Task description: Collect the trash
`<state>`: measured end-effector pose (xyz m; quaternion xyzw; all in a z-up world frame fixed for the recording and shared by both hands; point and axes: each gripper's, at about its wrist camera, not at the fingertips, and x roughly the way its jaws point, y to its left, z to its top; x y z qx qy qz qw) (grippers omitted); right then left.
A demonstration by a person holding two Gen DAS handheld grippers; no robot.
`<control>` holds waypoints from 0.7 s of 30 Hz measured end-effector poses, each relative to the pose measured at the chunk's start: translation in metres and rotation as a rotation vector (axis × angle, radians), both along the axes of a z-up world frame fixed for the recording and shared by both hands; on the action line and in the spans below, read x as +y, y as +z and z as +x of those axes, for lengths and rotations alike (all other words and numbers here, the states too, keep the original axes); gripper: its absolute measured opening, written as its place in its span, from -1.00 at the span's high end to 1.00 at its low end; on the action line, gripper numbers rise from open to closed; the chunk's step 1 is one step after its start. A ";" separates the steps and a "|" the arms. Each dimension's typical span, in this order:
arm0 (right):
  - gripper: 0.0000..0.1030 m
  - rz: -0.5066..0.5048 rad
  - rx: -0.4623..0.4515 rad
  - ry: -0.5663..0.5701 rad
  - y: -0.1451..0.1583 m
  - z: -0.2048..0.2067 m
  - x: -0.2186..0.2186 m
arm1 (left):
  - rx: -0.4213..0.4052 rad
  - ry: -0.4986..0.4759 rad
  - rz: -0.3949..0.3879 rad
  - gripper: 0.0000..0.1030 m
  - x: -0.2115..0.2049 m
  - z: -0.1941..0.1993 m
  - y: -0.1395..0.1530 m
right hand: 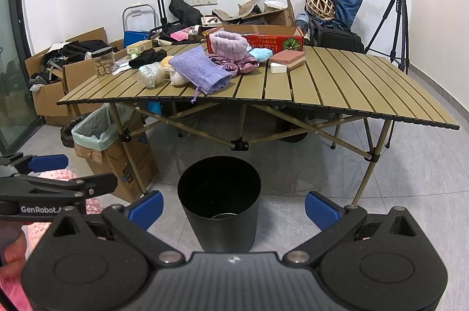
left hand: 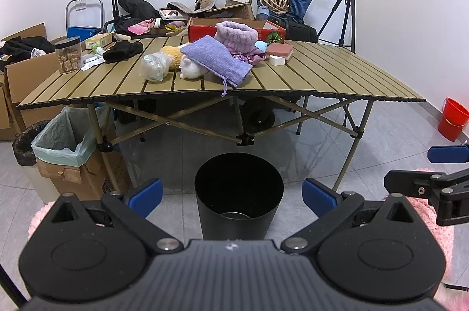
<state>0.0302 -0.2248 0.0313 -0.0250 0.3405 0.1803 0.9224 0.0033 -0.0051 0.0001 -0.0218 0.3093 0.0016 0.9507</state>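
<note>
A black round trash bin (left hand: pixel 239 193) stands on the floor in front of the folding table (left hand: pixel 322 76); it also shows in the right wrist view (right hand: pixel 219 199). A crumpled clear plastic bag (left hand: pixel 154 66) lies on the table beside soft toys; it shows in the right wrist view too (right hand: pixel 151 74). My left gripper (left hand: pixel 232 198) is open and empty, low, in front of the bin. My right gripper (right hand: pixel 233 208) is open and empty, level with the bin. Each gripper shows at the edge of the other's view.
The table holds a purple pouch (left hand: pixel 217 60), a purple headband (left hand: pixel 237 35), a black cloth (left hand: pixel 123 51), a jar (left hand: pixel 69 54) and a pink block (left hand: pixel 280 50). A lined cardboard bin (left hand: pixel 66 146) stands at the table's left leg. A red bucket (left hand: pixel 453 117) and tripod (left hand: pixel 346 6) stand right.
</note>
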 end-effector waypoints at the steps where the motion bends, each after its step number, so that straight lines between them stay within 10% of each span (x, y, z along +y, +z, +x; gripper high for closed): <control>1: -1.00 0.000 -0.001 0.000 0.000 0.000 0.000 | -0.001 -0.001 0.000 -1.00 0.000 0.000 0.000; 21: -1.00 0.006 -0.008 -0.009 0.005 -0.001 -0.002 | -0.010 -0.014 -0.001 -1.00 -0.005 -0.002 0.002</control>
